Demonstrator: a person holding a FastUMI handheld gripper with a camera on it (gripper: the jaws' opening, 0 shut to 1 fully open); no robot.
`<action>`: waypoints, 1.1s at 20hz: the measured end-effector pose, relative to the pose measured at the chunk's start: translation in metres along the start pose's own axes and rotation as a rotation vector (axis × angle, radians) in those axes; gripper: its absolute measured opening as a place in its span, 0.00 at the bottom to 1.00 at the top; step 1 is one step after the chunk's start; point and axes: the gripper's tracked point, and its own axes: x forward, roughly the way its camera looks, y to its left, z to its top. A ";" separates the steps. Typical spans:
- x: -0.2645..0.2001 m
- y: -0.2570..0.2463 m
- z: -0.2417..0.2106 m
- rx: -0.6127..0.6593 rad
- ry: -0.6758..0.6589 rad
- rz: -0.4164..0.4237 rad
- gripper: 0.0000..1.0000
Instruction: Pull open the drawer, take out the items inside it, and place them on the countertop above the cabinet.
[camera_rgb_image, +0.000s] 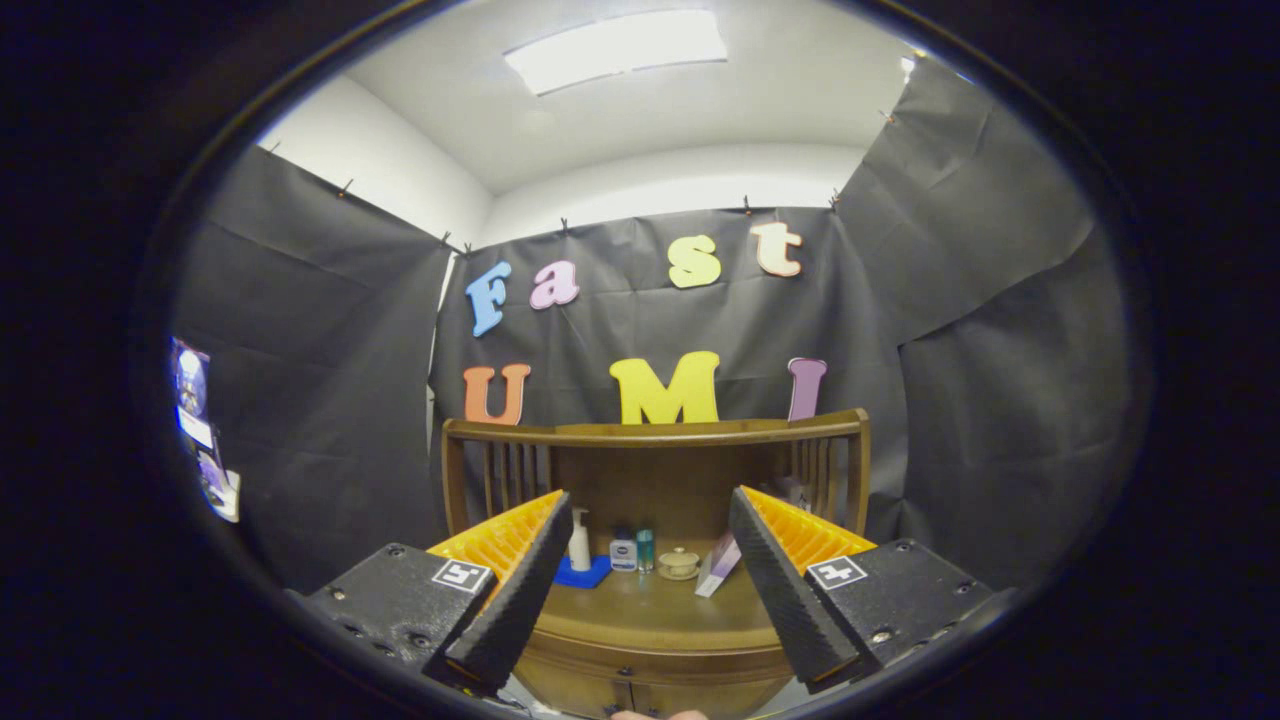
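My gripper (650, 520) is open, its two fingers spread wide with nothing between them. Beyond the fingers stands a wooden cabinet (650, 660) with a railed back; its countertop (650, 605) lies between and just ahead of the fingertips. On the countertop, toward the back, stand a white pump bottle (579, 540) on a blue pad (583, 573), a small white jar (623, 551), a small teal bottle (645, 550), a round lidded tin (679, 563) and a leaning white and pink box (719, 566). The cabinet front shows low between the fingers; I cannot tell the drawer's state.
Black cloth walls close in the booth behind and on both sides of the cabinet. A wooden rail (655, 432) with slats runs around the countertop's back and sides. A screen (195, 420) hangs far off beyond the left finger.
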 end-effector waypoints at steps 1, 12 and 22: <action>0.001 -0.001 -0.005 0.001 0.006 0.000 0.99; 0.029 0.002 -0.048 0.036 0.026 -0.015 0.99; 0.056 0.025 -0.123 0.016 0.120 -0.016 1.00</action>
